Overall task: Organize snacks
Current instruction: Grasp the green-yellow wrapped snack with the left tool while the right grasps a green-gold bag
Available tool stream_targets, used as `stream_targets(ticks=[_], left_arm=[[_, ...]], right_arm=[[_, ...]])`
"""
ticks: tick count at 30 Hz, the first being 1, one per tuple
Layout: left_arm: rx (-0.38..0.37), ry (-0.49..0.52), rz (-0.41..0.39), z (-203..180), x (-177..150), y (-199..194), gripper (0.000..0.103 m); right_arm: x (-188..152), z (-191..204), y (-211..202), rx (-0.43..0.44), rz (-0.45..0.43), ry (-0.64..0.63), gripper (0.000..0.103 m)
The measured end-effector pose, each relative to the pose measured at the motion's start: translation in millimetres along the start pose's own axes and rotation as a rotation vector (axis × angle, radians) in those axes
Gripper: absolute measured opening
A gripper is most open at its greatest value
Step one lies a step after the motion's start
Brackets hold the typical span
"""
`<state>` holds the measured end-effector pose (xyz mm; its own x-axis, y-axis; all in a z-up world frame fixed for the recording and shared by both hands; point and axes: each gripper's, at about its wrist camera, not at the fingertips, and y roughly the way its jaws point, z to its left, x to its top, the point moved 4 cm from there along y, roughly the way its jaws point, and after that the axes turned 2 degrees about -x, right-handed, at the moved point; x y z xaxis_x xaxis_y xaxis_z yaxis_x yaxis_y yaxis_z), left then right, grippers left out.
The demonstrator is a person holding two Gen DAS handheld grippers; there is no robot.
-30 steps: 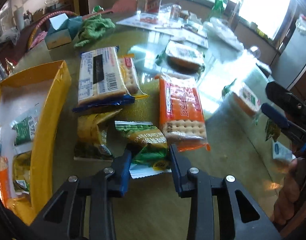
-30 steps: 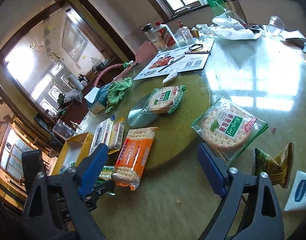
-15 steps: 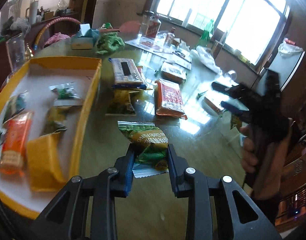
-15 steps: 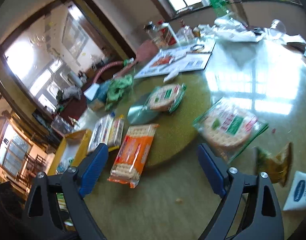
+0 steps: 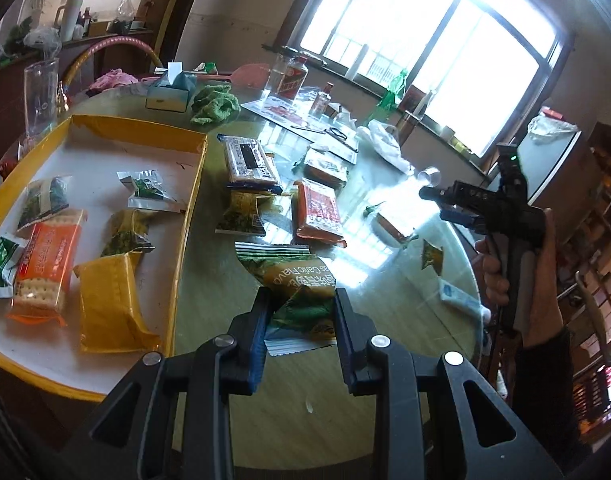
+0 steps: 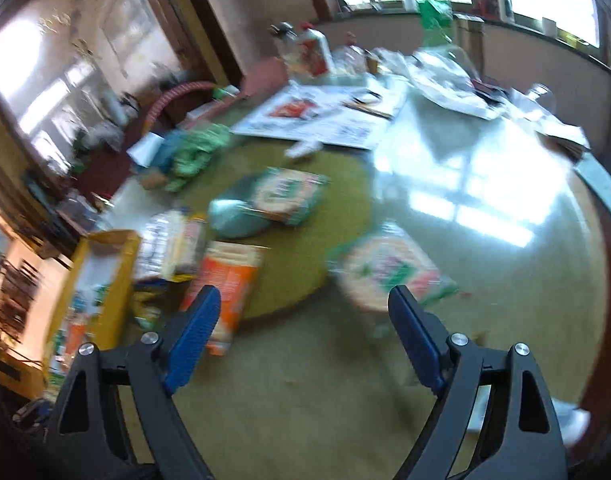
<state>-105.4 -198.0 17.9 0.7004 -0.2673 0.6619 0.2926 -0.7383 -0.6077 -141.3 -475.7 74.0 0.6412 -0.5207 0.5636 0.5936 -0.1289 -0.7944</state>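
My left gripper [image 5: 301, 312] is shut on a green and orange snack packet [image 5: 293, 280], held above the table just right of the yellow-rimmed tray [image 5: 185, 216]. The tray holds several snacks, among them an orange cracker pack [image 5: 45, 260] and a yellow packet [image 5: 105, 296]. More packs lie on the table: a blue-edged cracker pack [image 5: 251, 162], an orange cracker pack [image 5: 317, 210] and a small yellow-green packet [image 5: 243, 214]. My right gripper [image 6: 301, 340] is open and empty above the table, a round green-wrapped cracker pack [image 6: 389, 272] just beyond it. In the left wrist view it [image 5: 445, 204] hangs at the right, held by a hand.
A green cloth [image 5: 215, 104], a tissue box [image 5: 169, 92], bottles [image 5: 291, 76], a leaflet [image 6: 325, 116] and plastic bags [image 5: 385, 144] crowd the far side of the round table. A small green packet [image 5: 431, 256] and a white sachet [image 5: 459, 298] lie near the right edge.
My left gripper has lifted the green and orange packet off the table and drawn back towards the tray's near end. The right gripper has risen and tilted; its view is now blurred.
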Motion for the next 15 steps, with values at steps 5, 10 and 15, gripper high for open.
stream_targets(ticks=[5, 10, 15], left_arm=[[-0.025, -0.001, -0.007, 3, -4, -5, 0.029], [-0.049, 0.001, -0.013, 4, -4, -11, 0.029], [-0.055, 0.0, -0.01, 4, -6, -13, 0.029]], right_arm=[[-4, -30, -1, -0.14, 0.007, 0.007, 0.086], [-13, -53, 6, -0.185, 0.03, 0.058, 0.086], [-32, -71, 24, -0.163, 0.097, 0.129, 0.084]])
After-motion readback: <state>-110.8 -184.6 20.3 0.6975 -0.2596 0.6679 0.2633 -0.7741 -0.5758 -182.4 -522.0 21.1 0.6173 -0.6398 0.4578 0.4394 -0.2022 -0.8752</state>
